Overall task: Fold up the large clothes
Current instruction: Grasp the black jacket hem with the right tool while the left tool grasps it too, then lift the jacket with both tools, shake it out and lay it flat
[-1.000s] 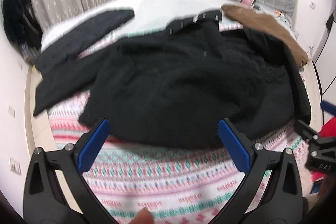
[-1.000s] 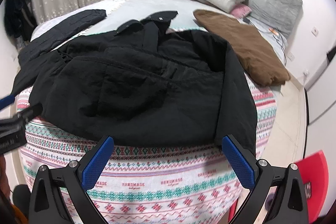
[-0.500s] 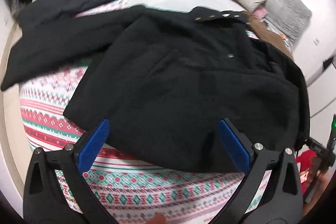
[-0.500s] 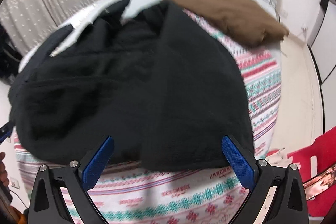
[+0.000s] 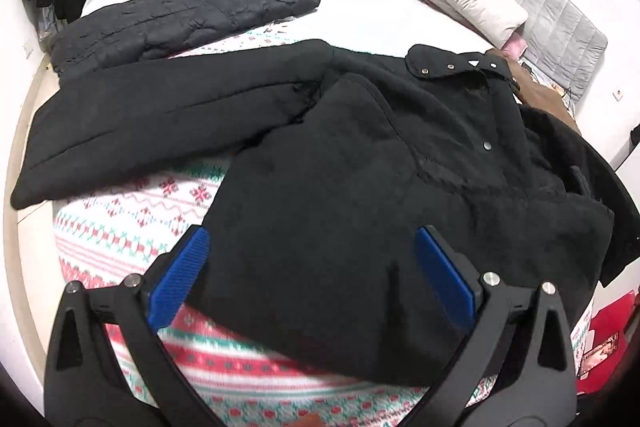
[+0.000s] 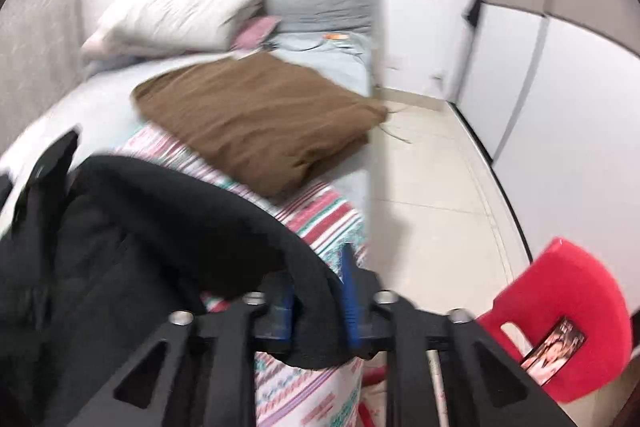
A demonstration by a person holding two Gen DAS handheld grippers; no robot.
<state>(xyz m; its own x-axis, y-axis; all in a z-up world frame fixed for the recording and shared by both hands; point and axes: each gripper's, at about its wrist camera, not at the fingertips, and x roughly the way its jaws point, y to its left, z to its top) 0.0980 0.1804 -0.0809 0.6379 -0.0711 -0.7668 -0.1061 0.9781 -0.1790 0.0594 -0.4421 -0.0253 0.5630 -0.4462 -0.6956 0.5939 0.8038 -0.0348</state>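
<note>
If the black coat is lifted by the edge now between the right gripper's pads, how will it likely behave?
The black coat would probably sag: it drapes limply over the bed. Its thick cloth suggests weight, so the right gripper, jaws closing on one bunched edge, may drag it rather than raise it. The outstretched sleeve would likely trail.

A second ago the right claw [image 6: 318, 297] stood wide apart short of the black fleece-lined coat [image 5: 360, 195]; now its blue pads are closing with the coat's thick right edge between them, and its view has swung toward the folded brown garment [image 6: 256, 119] and red plastic chair [image 6: 560, 315]. The left claw [image 5: 312, 279] has come down, its open jaws straddling the coat's near hem.
</note>
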